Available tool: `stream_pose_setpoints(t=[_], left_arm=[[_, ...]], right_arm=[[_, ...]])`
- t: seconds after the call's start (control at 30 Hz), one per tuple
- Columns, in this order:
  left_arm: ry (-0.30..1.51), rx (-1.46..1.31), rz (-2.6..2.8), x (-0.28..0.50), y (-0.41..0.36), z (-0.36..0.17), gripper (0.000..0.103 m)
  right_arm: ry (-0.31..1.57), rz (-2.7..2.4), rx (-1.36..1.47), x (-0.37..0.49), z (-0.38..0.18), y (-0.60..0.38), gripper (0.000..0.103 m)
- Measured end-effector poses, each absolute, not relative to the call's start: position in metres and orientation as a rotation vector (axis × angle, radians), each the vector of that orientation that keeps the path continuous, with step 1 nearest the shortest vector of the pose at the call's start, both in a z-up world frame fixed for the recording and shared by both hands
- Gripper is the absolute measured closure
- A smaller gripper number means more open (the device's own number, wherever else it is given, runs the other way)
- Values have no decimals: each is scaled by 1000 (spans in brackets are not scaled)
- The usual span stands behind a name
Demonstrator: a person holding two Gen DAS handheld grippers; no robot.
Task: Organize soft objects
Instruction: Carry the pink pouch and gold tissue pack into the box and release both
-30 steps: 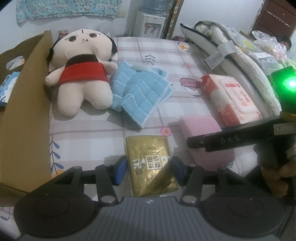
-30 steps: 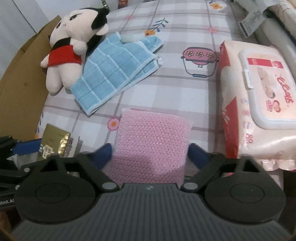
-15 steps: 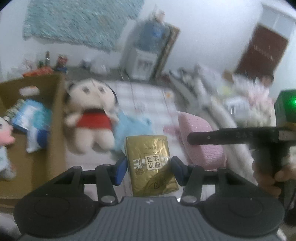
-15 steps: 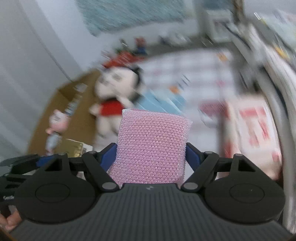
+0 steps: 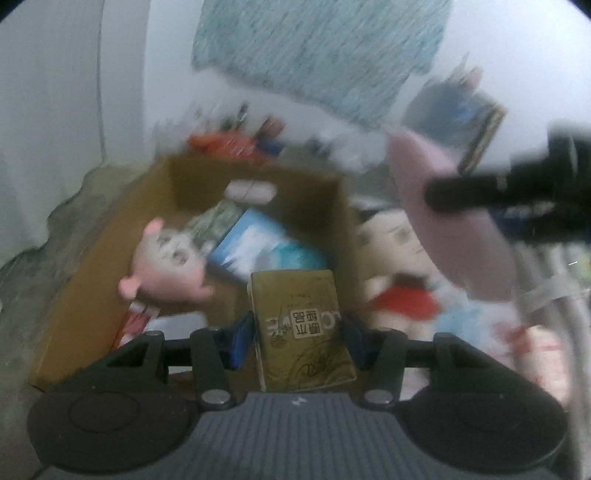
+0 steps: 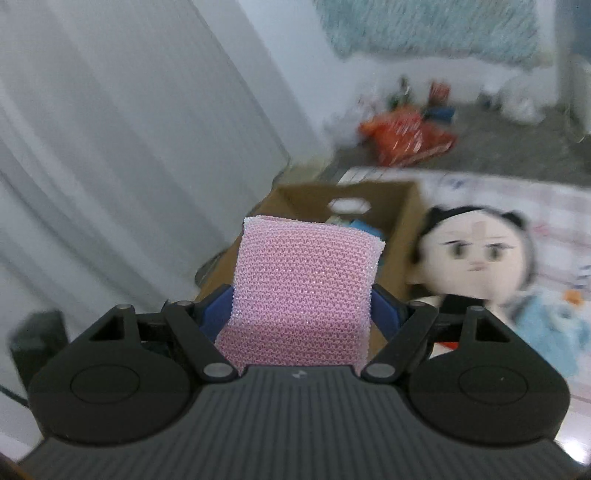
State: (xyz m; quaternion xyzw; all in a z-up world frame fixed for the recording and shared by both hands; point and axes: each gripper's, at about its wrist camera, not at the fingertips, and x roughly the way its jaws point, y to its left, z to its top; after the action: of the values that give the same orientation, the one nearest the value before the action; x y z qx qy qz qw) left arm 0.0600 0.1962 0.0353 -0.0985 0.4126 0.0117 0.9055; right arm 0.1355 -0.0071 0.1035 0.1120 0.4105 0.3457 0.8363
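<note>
**Inspector:** Report on the left gripper [image 5: 297, 334].

**Assistant:** Its blue pads [image 5: 242, 341] are pinching a gold foil packet [image 5: 301, 332] by the sides. The packet is hanging clear of any surface, in front of the open cardboard box [image 5: 110, 266].

**Inspector:** And the right gripper [image 6: 301, 314]?

**Assistant:** Its fingers are pressing against both sides of a pink knitted sponge pad [image 6: 304, 291], which is standing upright between them and off the bed. In the left wrist view the same pad [image 5: 454, 229] is showing at upper right, with a black finger of the right gripper [image 5: 476, 192] lying across it.

**Inspector:** Contents of the box?

**Assistant:** A pink plush toy [image 5: 166, 269] is lying inside, next to a blue packet [image 5: 258, 251]. Other items in there are too blurred to name. One end wall is showing a cut-out handle hole [image 5: 251, 191].

**Inspector:** What is sitting beside the box?

**Assistant:** A plush doll [image 6: 480, 258] with black hair and a red top is lying on the patterned bedsheet [image 6: 554, 206], just beside the box wall. A light blue cloth [image 6: 554, 325] is lying against its side.

**Inspector:** Background?

**Assistant:** An orange bag [image 6: 406, 136] is lying on the floor past the bed, and a teal textile [image 6: 424, 29] is hanging on the wall.
</note>
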Motion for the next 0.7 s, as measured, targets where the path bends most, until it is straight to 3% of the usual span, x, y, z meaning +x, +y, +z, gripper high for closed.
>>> stream_pose_setpoints(t=[0.33, 0.7], left_arm=[[1094, -290, 58, 106, 230, -23, 50], [1178, -372, 72, 115, 240, -44, 49]], right_arm=[[1162, 736, 102, 215, 36, 135, 24], [1309, 688, 66, 248, -32, 177, 18]])
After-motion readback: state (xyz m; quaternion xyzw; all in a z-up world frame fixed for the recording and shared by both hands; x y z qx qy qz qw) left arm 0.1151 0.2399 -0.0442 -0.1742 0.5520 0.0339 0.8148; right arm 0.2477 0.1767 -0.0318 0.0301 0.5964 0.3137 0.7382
